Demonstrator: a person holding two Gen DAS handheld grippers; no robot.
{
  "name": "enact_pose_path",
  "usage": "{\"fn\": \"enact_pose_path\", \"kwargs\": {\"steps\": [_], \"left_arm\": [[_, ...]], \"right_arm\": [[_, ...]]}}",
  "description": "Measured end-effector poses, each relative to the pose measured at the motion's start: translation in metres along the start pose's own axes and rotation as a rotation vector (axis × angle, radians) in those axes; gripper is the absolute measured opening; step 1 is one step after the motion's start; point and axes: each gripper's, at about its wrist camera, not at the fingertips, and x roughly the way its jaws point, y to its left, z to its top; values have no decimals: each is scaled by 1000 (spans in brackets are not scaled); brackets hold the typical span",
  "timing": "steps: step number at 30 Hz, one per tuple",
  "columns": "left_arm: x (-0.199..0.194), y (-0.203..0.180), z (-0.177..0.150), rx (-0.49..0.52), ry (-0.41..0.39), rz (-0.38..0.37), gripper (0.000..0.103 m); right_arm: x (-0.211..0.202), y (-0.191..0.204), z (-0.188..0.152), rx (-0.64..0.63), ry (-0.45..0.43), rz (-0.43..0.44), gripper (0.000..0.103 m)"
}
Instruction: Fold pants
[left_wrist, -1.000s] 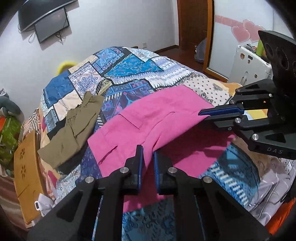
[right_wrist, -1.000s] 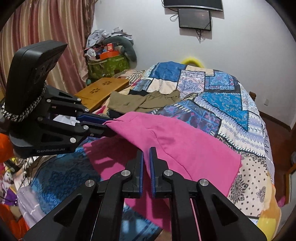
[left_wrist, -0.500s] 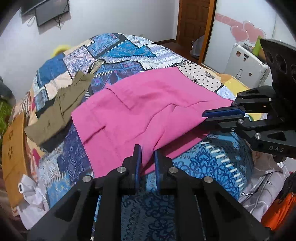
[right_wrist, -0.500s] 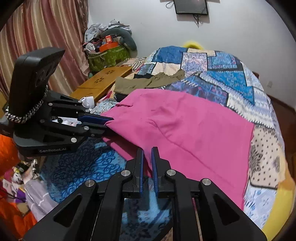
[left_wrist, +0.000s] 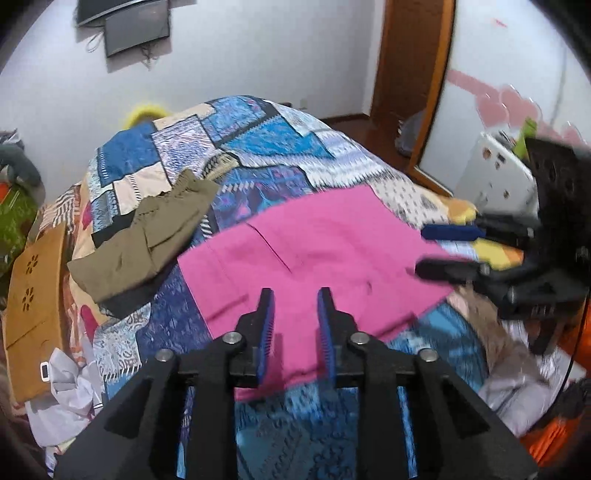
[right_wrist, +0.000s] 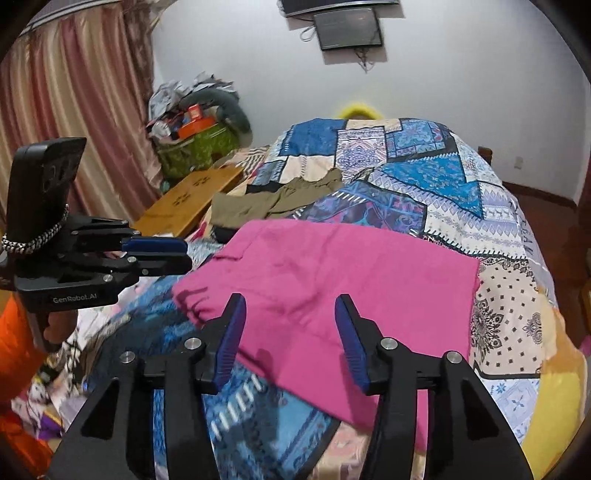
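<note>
While both sets of jaws are opening with nothing pinched, pink pants (right_wrist: 332, 291) lie flat on the bed (right_wrist: 461, 192). Left gripper (right_wrist: 186, 253) reads "GenRobot.AI"; right gripper (right_wrist: 290, 317) hovers above the pants' near edge.

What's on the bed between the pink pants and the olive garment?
Only bare patchwork bedspread separates the pink pants from the olive garment; nothing else lies in that gap. The left wrist view shows it best.
</note>
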Motion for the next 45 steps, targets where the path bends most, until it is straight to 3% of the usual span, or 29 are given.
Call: {"fn": "enact_pose_path", "kwargs": {"steps": [2, 6, 15, 23, 31, 35, 40, 45], "left_arm": [[9, 7, 7, -42, -3, 0, 38], [31, 12, 7, -76, 32, 0, 38], [65, 14, -28, -12, 125, 138, 39], [55, 27, -41, -24, 117, 144, 45], [45, 37, -56, -48, 111, 206, 45], [43, 48, -62, -95, 118, 183, 45], [37, 52, -61, -104, 114, 188, 45], [25, 57, -47, -84, 84, 250, 45]], "right_arm": [[9, -4, 2, 34, 10, 7, 48], [28, -10, -2, 84, 56, 25, 48], [39, -14, -25, 37, 136, -6, 48], [19, -34, -47, 69, 131, -71, 44], [-6, -60, -64, 153, 124, -132, 44], [-16, -78, -74, 219, 123, -164, 44], [-23, -89, -83, 277, 118, -183, 44], [-29, -96, -84, 274, 141, -191, 46]]}}
